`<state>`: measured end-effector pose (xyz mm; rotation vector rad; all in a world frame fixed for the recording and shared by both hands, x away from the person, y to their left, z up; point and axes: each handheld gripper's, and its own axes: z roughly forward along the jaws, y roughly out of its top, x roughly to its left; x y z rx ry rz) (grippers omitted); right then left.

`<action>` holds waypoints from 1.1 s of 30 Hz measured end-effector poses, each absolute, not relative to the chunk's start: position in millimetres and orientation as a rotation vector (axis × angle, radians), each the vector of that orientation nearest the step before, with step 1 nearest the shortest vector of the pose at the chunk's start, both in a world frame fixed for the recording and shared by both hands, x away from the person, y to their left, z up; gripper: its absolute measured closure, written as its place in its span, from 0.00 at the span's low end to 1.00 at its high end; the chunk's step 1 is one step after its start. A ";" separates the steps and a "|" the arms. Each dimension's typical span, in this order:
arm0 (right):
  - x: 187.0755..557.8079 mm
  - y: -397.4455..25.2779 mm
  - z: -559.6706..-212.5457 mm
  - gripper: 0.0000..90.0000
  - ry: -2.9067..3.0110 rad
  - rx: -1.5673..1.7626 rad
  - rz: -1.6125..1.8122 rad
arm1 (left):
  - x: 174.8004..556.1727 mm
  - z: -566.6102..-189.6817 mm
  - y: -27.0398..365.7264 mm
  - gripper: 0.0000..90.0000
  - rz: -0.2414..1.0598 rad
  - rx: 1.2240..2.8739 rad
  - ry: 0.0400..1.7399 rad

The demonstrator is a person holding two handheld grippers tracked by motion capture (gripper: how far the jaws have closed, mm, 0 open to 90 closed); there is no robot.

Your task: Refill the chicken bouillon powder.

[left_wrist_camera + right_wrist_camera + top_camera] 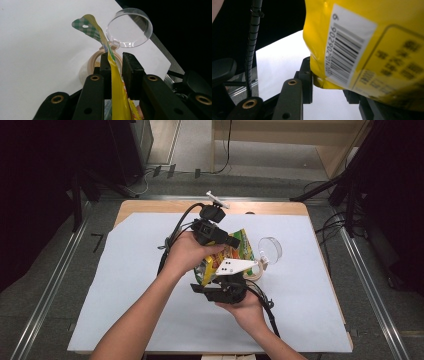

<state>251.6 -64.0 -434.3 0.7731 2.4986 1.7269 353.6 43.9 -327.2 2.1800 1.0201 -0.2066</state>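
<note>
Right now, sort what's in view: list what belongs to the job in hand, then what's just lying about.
In the job:
yellow snack bag
left gripper, clamped on the bag's top edge
right gripper, at the bag's bottom corner
open jar
its clear lid

Lying about:
white sheet
wooden table

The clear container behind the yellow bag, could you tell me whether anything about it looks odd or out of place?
Its hinged clear lid stands flipped open above the beige rim, so the container is unsealed. Nothing looks spilled on the white sheet. The yellow bag, between the left gripper jaws, partly hides it.
</note>
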 end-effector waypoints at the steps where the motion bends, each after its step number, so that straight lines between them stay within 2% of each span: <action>1: 251.5 -64.0 -434.2 0.74 2.498 0.772 1.726 | 353.7 -327.1 44.0 0.89 -0.208 2.180 1.020; 33: 251.1 -63.7 -433.9 0.75 2.503 0.761 1.717 | 354.3 -327.9 45.1 0.89 -0.215 2.174 1.026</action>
